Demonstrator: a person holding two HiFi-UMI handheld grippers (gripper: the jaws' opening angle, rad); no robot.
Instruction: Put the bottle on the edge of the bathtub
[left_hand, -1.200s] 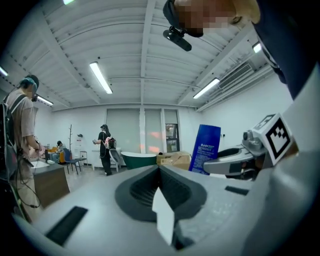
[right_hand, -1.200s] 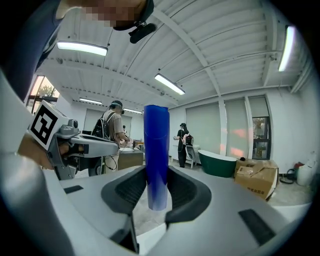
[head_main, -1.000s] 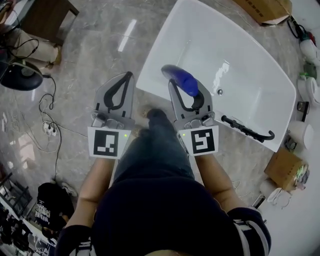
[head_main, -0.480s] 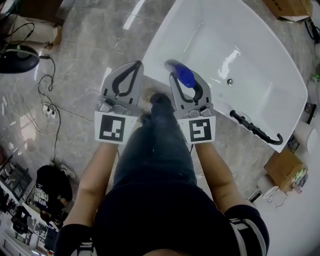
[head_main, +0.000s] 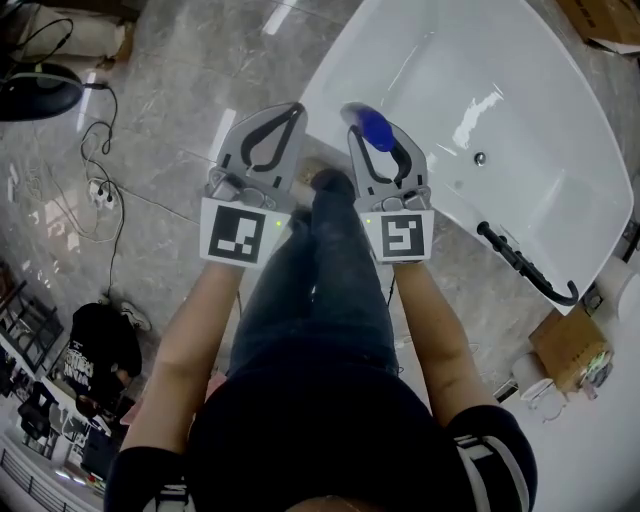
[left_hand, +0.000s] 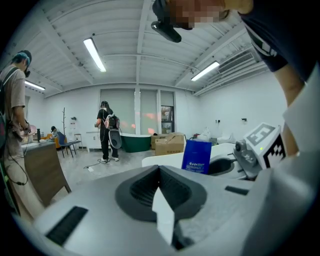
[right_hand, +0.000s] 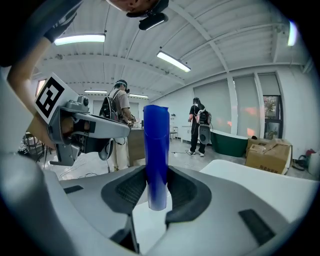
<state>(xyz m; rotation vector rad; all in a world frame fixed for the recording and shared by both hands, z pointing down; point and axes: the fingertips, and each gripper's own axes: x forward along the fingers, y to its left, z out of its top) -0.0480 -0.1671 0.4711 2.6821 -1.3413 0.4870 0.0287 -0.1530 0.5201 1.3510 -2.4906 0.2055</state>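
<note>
Now r. gripper (right_hand: 157, 196), clamped on bottle (head_main: 375, 128), has sunk toward bathtub (head_main: 318, 85) rim; l. gripper (head_main: 285, 115) jaws together, empty; placement's near.

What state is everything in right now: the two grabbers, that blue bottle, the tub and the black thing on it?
Left gripper: jaws together, nothing held.
Right gripper: shut on the blue bottle.
Blue bottle: upright between the right jaws, its bottom hanging free, not yet set down.
Bathtub: white, no water in it.
Black bar: lying along the bathtub's rim.
</note>
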